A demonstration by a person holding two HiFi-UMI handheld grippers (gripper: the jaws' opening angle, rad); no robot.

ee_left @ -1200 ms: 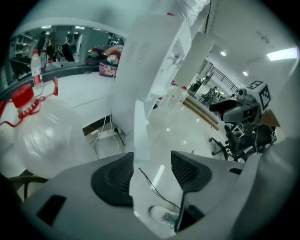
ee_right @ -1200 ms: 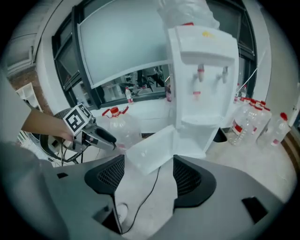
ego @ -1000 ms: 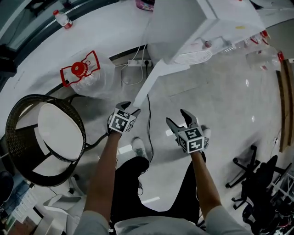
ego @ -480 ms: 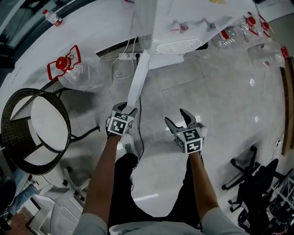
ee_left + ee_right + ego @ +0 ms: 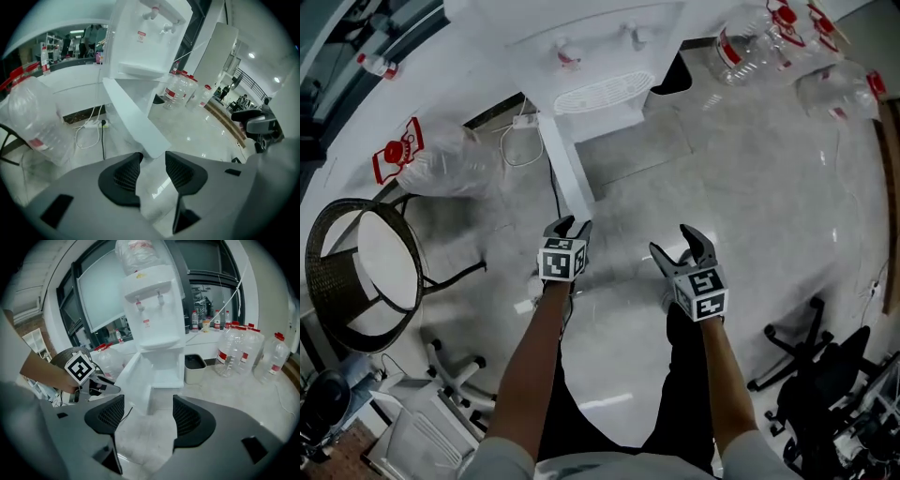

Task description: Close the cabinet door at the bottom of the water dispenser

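The white water dispenser (image 5: 600,47) stands at the top of the head view, its bottom cabinet door (image 5: 565,178) swung open towards me. My left gripper (image 5: 573,225) is at the door's free edge. In the left gripper view the door (image 5: 133,124) ends right at the mouth of the left gripper (image 5: 151,157), whose jaws are closing; the pads do not press on it. My right gripper (image 5: 673,241) hangs to the right, open and empty. The right gripper view shows the dispenser (image 5: 157,310), the open door (image 5: 131,380) and the bare cabinet inside.
Several empty water bottles (image 5: 750,42) stand right of the dispenser, beside a small grey bin (image 5: 194,366). A big jug (image 5: 441,159) lies at the left near a power strip (image 5: 523,122) with cables. A wicker basket (image 5: 361,272) stands further left, and an office chair base (image 5: 806,375) at the right.
Both grippers have swept sideways across the floor, the left one staying at the door's free edge. The left jaws have narrowed. The door now points more straight towards me.
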